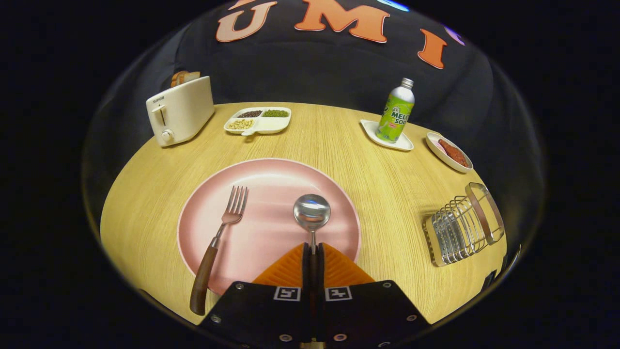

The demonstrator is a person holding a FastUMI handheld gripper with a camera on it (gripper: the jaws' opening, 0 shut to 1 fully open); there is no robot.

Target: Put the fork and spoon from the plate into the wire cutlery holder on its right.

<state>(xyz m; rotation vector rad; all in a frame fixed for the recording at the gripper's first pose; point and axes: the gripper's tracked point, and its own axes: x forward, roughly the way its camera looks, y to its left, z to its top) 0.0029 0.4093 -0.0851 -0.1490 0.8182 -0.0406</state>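
We find the gripper (313,252) nearest to us, its jaws drawn narrow and clamped on the handle of the spoon (312,213), one finger on each side. The spoon's bowl lies just ahead of the fingertips, resting on the pink plate (271,179). We take that plate as our landmark. The fork (218,242) lies on the plate's left half, tines pointing away from us, its brown handle overhanging the near rim. The wire cutlery holder (460,228) sits on the desk (348,140) well to the right of the plate and seems to lie on its side.

We judge the step in hand to be the lift of the spoon. It should rise level, clear the plate's rim, travel right, then tip handle-down into the holder's opening.

Beyond the plate stand a toaster (179,111), a divided snack tray (259,120) and a bottle (396,114).
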